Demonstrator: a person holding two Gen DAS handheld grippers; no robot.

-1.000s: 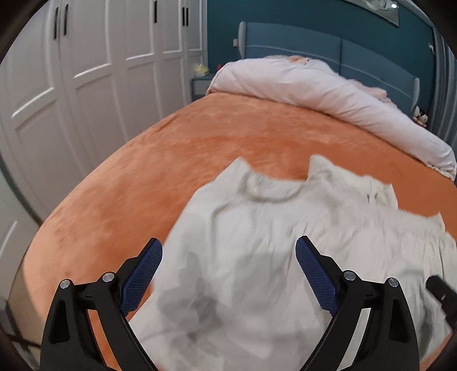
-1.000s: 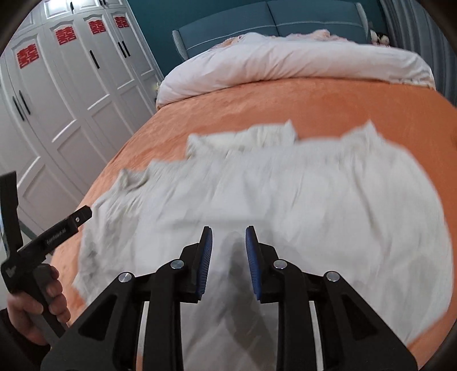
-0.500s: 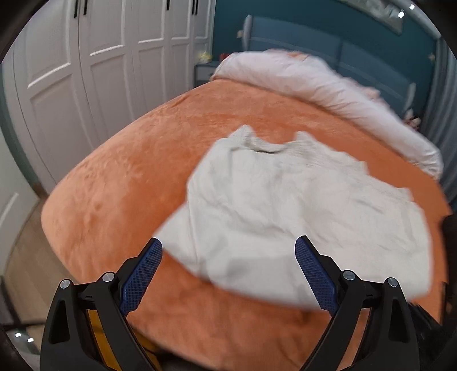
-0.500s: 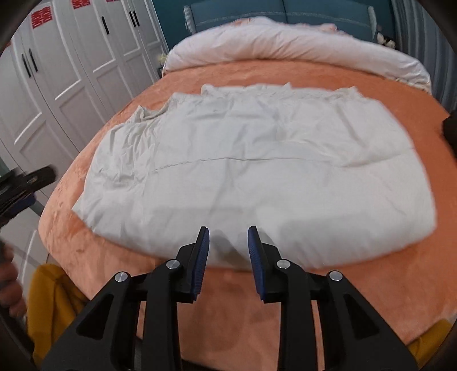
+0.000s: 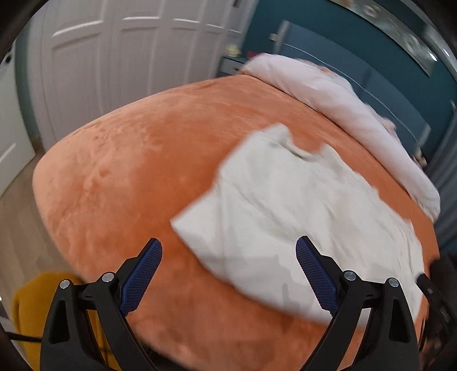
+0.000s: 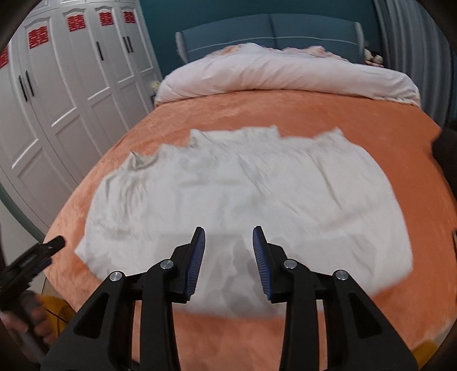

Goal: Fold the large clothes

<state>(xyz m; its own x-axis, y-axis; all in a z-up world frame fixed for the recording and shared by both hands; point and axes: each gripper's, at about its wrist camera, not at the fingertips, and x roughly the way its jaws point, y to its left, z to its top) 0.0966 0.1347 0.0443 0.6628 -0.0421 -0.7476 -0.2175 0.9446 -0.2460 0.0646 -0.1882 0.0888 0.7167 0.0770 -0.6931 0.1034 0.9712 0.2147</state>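
White garment point(image 6: 242, 197) lies flat; left claw point(image 5: 228, 274) and right claw point(image 6: 228, 256) hover agape, empty.

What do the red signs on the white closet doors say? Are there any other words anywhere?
"囍": a red paper cutout near the top of each white wardrobe door; five show, one cut off by the frame.
No other words, labels or numbers are readable in either view.

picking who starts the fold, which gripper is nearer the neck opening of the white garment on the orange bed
Left. The left gripper hovers open at the collar-end corner of the white garment; the right gripper, open, faces its near edge's middle, neck opening far left.
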